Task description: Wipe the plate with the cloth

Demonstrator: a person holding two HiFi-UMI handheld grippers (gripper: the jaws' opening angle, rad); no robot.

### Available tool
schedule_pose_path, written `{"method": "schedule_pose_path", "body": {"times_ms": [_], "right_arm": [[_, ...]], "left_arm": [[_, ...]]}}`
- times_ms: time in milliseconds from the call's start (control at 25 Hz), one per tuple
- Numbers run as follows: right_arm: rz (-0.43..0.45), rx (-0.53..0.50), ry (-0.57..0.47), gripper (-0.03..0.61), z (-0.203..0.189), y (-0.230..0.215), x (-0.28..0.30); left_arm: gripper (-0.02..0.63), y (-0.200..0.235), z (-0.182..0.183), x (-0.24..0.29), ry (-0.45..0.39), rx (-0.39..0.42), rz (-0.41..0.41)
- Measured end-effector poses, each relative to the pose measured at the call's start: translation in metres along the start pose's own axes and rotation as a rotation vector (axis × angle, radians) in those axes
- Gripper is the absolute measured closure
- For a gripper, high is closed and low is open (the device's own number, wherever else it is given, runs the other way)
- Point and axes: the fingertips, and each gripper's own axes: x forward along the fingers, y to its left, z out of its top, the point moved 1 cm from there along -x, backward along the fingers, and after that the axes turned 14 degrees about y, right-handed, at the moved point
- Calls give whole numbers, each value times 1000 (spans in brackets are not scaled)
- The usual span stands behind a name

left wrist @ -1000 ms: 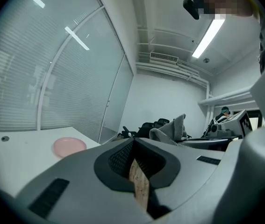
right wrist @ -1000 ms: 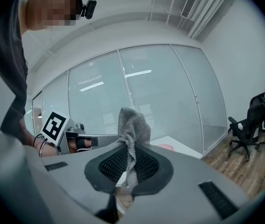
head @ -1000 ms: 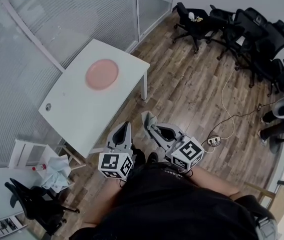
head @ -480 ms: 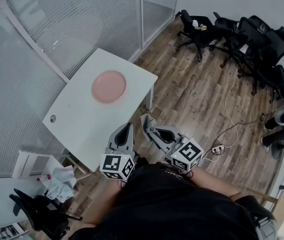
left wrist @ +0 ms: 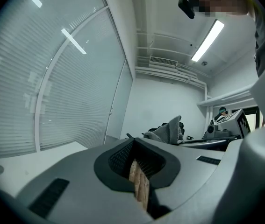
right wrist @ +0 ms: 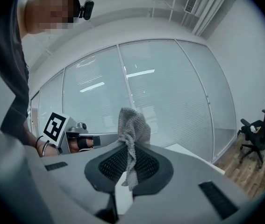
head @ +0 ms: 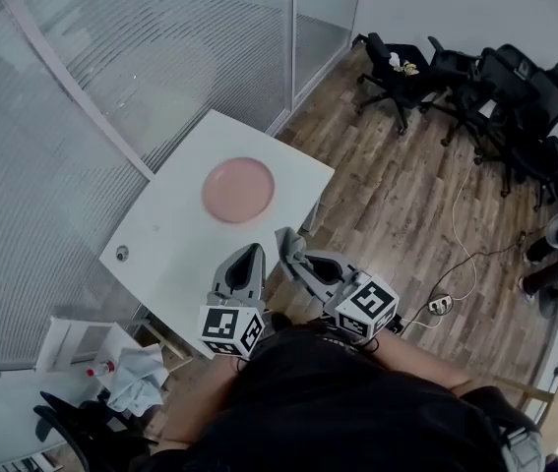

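A round pink plate [head: 238,190] lies on the white table [head: 175,254], ahead of both grippers. My left gripper [head: 252,251] hovers just off the table's near edge, shut, with nothing between its jaws [left wrist: 134,143]. Beside it my right gripper [head: 286,240] is shut on a grey knitted cloth [right wrist: 132,125], which sticks up from its tips [right wrist: 125,148]. The cloth [head: 289,243] also shows in the head view, and the cloth [left wrist: 169,130] shows beyond the left gripper's jaws in its own view. Both grippers are apart from the plate.
A small round object [head: 121,253] sits near the table's left corner. A frosted glass wall [head: 111,77] runs behind the table. Black office chairs [head: 475,77] crowd the far right. A cable and power strip [head: 441,305] lie on the wood floor. A low shelf with rags [head: 121,372] stands at lower left.
The table and plate have drawn closer, sliding down and right in the head view as both grippers came forward together. The cloth stays gripped in the right gripper.
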Motion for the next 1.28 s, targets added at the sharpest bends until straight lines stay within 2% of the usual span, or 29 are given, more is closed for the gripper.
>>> {"method": "schedule_pose_path", "body": {"times_ms": [160,400,720,1280], "right_arm": [[38,-29,22,541,12,9,25],[91,-71,37,541,20,22,54],[163,-95,59,541,32,16,95],[263,-142,105,541,69,-68,140]], "left_arm": [[597,20,1,-11,-10,-34,-3],[597,48,0,-23,-29,-64,54],[597,90,4,-23,-42,-104,139],[597,127,41,53,-62,-166,250]]}}
